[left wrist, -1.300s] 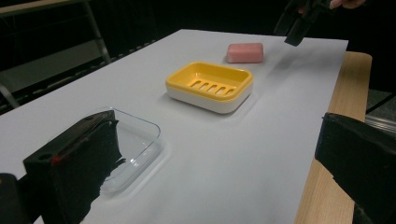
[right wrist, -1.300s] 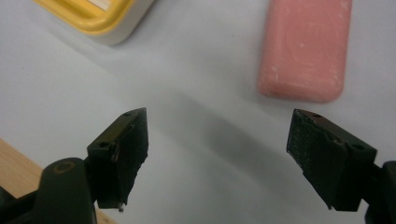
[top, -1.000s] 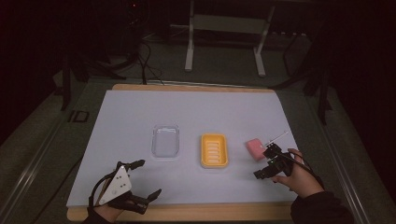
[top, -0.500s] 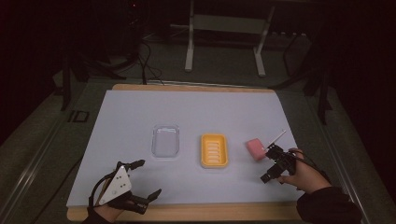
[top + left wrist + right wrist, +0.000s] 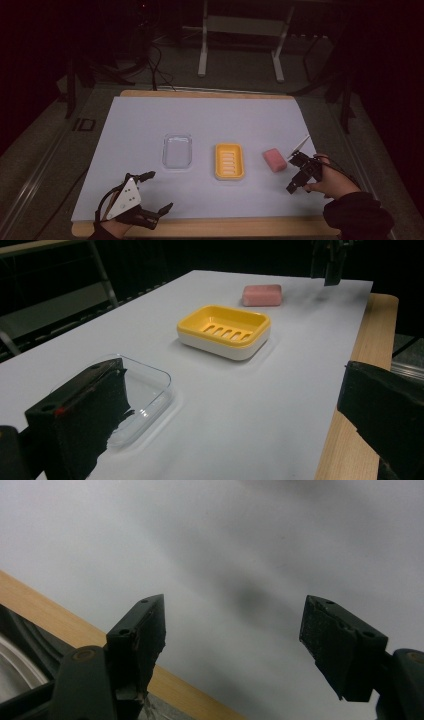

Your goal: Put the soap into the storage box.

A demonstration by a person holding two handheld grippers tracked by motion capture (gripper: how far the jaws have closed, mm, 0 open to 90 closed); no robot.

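Lid (image 5: 177,150) left of soap dish (image 5: 229,161), soap (image 5: 274,160) right, all on table (image 5: 150,120)

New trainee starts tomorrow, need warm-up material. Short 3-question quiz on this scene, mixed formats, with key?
1. Multiple choice: what lies nearest the right gripper? A) the clear tray B) the yellow soap dish C) the pink soap bar
2. True or false: the pink soap bar lies inside the yellow soap dish.
3. Short answer: is anything between the jaws of the right gripper?

Key:
1. C
2. False. It lies on the white sheet, beside the dish and apart from it.
3. No. The jaws stand apart over bare sheet, with nothing between them.
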